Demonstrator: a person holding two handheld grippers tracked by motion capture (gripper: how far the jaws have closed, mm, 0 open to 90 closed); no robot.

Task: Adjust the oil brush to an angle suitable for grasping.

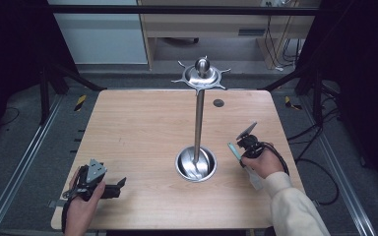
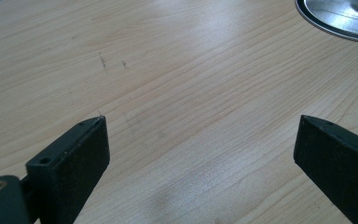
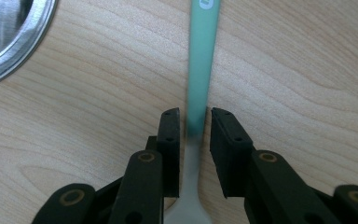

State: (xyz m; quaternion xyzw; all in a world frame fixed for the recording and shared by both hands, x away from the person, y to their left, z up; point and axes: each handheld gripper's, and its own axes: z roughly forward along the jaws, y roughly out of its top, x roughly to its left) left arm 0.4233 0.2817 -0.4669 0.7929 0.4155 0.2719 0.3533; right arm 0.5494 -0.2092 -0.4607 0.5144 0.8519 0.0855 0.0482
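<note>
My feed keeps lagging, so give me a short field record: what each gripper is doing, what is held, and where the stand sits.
left gripper: open, nothing between the jaws, low over bare table at the near left
right gripper: jaws close around the utensil, narrow gaps visible, contact not certain
utensil: mint-green handle pointing away from the jaws, grey metal end toward the gripper body; flat on the table or lifted, cannot tell
metal stand: upright pole in a round steel base, hooked ring on top
stand position: centre of table, left of the right gripper
</note>
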